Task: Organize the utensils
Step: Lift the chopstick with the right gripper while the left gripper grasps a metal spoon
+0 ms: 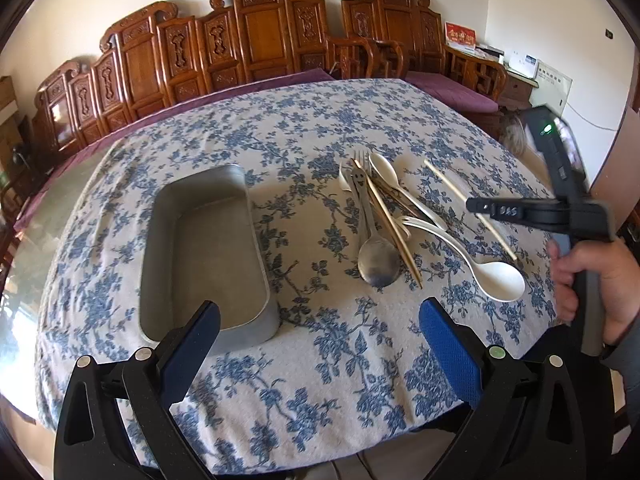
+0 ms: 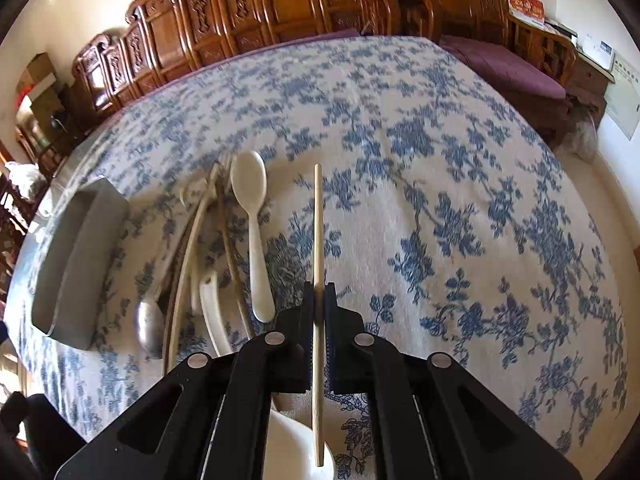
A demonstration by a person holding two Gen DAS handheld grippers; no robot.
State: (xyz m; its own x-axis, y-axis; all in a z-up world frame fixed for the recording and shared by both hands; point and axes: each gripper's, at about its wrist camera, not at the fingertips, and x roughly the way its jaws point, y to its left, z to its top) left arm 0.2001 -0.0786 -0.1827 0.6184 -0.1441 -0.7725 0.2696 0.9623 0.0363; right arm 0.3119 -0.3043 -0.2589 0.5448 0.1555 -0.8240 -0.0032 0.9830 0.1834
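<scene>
An empty grey metal tray (image 1: 204,252) lies on the blue floral tablecloth, left of a pile of utensils: a steel spoon (image 1: 378,264), a fork (image 1: 361,160), white plastic spoons (image 1: 500,280), wooden chopsticks (image 1: 394,228). My left gripper (image 1: 320,332) is open and empty, above the cloth at the tray's near end. My right gripper (image 2: 319,292) is shut on a single wooden chopstick (image 2: 318,220) that points away from the camera; it shows in the left wrist view (image 1: 476,205) over the same chopstick (image 1: 452,184). The tray (image 2: 76,256) and a white spoon (image 2: 252,200) lie to its left.
Carved wooden chairs (image 1: 256,36) with purple cushions stand behind the table. The tablecloth (image 2: 460,184) stretches bare to the right of the utensils. A person's hand (image 1: 592,276) holds the right gripper's handle at the table's right edge.
</scene>
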